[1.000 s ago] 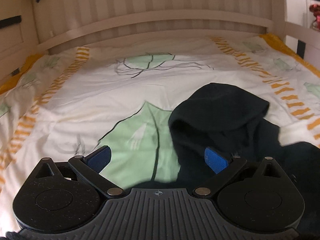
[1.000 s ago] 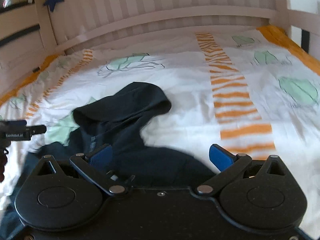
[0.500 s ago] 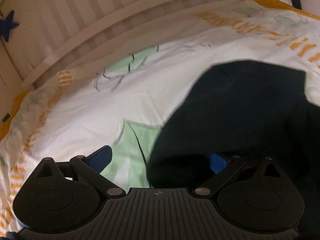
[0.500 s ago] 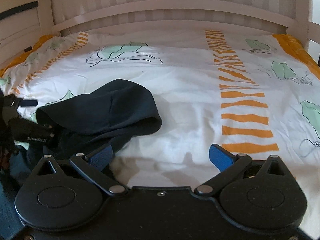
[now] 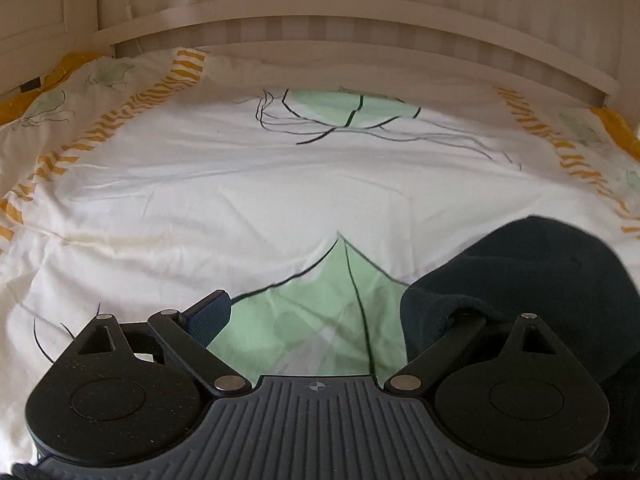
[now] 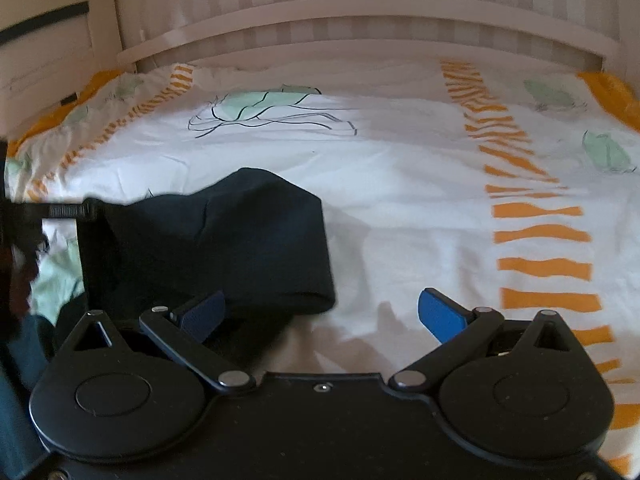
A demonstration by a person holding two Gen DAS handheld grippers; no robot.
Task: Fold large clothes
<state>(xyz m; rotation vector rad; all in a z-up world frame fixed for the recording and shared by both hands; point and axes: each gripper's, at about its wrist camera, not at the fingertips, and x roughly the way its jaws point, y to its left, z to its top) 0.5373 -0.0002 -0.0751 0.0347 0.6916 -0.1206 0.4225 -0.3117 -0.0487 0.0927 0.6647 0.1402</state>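
A dark navy hoodie [image 5: 536, 280] lies on the bed, its hood [image 6: 240, 240] bunched up and folded over. In the left wrist view my left gripper [image 5: 340, 312] is open; its left pad [image 5: 210, 314] is over the sheet and its right finger is hidden under the hood's edge. In the right wrist view my right gripper [image 6: 320, 312] is open; its left pad [image 6: 202, 314] is over the hoodie, its right pad [image 6: 440, 314] over bare sheet. The left gripper shows at the far left of the right wrist view [image 6: 64, 212], beside the hood.
The bed sheet [image 5: 240, 200] is white with green leaves and orange stripes. A white slatted headboard [image 5: 360, 8] closes the far side, with side rails [image 6: 44, 52] at left. More dark fabric lies at the lower left of the right wrist view [image 6: 16, 420].
The hood has been pushed over and now sits folded toward the body. My left gripper has swung so the hood lies at its right finger. The right gripper has shifted slightly right.
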